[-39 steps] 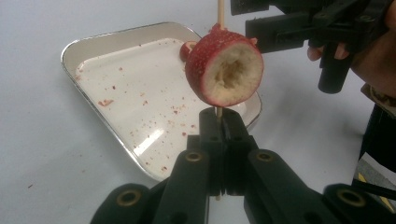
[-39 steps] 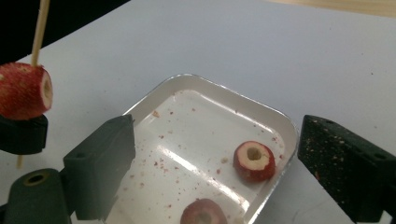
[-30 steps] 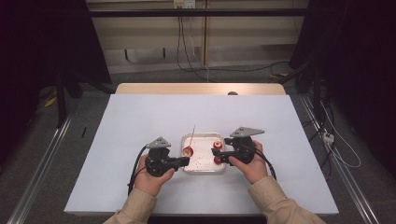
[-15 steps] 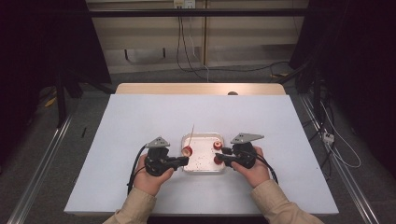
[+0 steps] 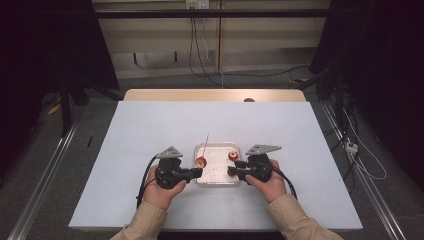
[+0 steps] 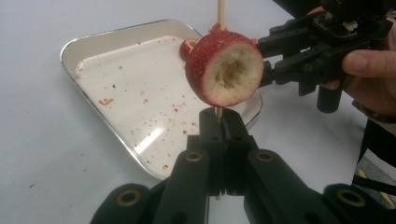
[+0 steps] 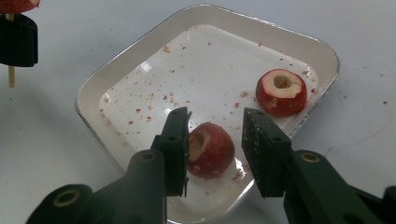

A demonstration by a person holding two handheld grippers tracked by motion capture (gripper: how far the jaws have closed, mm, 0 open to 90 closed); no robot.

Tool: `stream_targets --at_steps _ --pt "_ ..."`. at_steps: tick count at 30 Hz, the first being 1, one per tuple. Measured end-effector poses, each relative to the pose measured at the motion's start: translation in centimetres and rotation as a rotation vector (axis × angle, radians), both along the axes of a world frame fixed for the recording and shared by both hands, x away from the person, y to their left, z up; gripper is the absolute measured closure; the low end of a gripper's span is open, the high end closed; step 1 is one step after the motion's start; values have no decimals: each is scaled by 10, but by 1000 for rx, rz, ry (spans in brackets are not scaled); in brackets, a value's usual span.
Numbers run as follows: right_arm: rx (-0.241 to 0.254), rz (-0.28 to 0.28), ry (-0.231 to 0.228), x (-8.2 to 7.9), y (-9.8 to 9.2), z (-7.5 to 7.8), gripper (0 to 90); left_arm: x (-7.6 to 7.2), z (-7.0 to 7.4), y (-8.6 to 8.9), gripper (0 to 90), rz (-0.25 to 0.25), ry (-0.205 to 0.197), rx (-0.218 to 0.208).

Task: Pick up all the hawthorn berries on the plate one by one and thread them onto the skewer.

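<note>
My left gripper (image 6: 219, 119) is shut on a thin wooden skewer (image 6: 220, 7) that carries a cored red fruit (image 6: 224, 70), held just above the left side of the metal tray (image 5: 218, 145). My right gripper (image 7: 215, 126) is low in the tray with a second red fruit (image 7: 212, 149) between its jaws. Those jaws have just been closing. The left pad touches the fruit and a small gap shows at the right pad. A third cored fruit (image 7: 281, 92) lies at the tray's far corner.
The tray (image 7: 224, 10) is speckled with red crumbs and sits near the front of a white table (image 5: 150, 125). Both of the person's hands rest beside it, the left gripper (image 5: 199, 171) and the right gripper (image 5: 231, 170) facing each other. Cables hang behind the table.
The right hand has shifted slightly toward the near edge of the tray. The left hand and the skewered fruit have stayed where they were.
</note>
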State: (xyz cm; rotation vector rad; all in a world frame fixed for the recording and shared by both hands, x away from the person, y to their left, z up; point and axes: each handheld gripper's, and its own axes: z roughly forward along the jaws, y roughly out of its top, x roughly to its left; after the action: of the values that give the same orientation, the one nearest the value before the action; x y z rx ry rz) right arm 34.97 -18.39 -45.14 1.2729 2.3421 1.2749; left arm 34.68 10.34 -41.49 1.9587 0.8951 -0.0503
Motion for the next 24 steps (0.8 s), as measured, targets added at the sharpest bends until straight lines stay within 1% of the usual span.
stream_targets --at_steps 5,7,9,11,15,17,19,21,24 --pt "-11 13 22 1 3 -4 636 0 0 1 894 -1 0 2" --pt "-4 17 30 1 5 -4 661 0 0 0 894 -1 0 2" --pt "3 16 35 2 5 -5 667 0 0 0 894 -4 1 3" --pt "-4 21 39 2 6 -5 678 0 1 0 894 -2 2 4" --pt "9 23 55 3 5 -6 713 0 0 0 894 -4 2 4" --pt "14 14 61 3 5 -5 717 0 0 0 894 -8 4 6" --pt "34 10 69 3 4 -4 720 0 0 -1 894 -11 5 8" --pt "58 -9 62 4 2 -1 721 0 0 -1 894 -13 6 10" --pt "129 -38 54 6 -3 8 722 -1 0 -3 894 -16 10 7"
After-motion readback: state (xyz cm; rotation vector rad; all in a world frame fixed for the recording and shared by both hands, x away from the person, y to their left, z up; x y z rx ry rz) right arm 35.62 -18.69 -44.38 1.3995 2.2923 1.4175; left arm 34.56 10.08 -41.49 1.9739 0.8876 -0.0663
